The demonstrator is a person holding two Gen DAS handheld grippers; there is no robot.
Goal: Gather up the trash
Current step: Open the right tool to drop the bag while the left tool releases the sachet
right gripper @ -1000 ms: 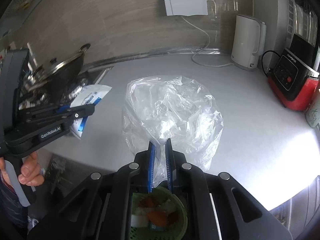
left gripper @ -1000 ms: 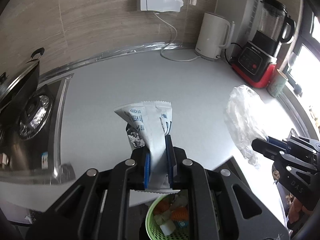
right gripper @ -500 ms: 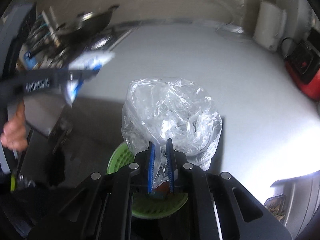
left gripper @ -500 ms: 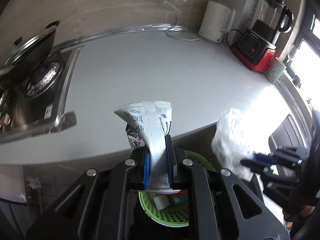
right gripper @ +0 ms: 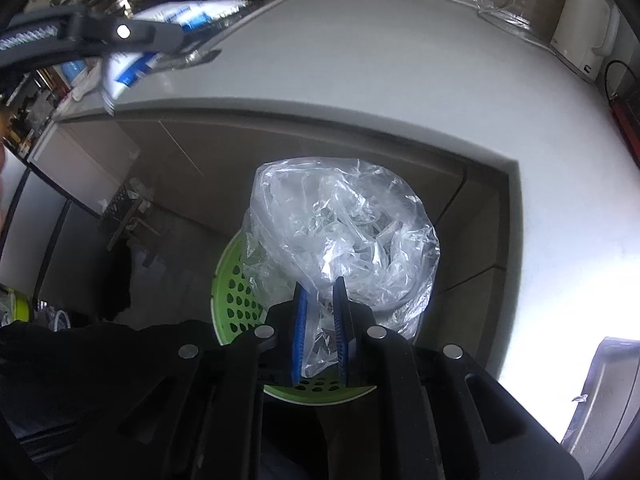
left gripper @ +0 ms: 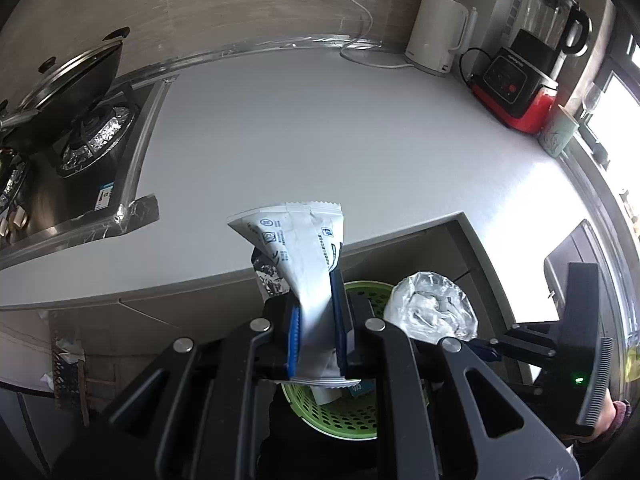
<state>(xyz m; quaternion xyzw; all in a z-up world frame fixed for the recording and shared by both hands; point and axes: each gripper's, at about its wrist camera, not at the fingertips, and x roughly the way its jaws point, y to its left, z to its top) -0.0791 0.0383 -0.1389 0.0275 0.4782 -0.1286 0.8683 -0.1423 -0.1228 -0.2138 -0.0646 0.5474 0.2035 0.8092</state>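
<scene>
My left gripper is shut on a white and blue printed wrapper, which sticks up past the counter edge above a green perforated basket on the floor. The basket holds several scraps. My right gripper hangs right over the basket with a crumpled clear plastic bag between its blue pads; its jaws are opening, and the bag still touches both pads. In the left wrist view the bag shows at the basket's right rim. In the right wrist view the left gripper and wrapper are at the upper left.
A grey countertop wraps around the corner above the basket. On it stand a stove with a lidded wok, a white kettle, a red-based blender and a cup. Beige cabinet fronts stand behind the basket.
Both grippers have come off the counter and down toward the green basket. The right one dropped more, bringing the plastic bag onto the basket, and its pads have spread slightly. The left grip is unchanged.
</scene>
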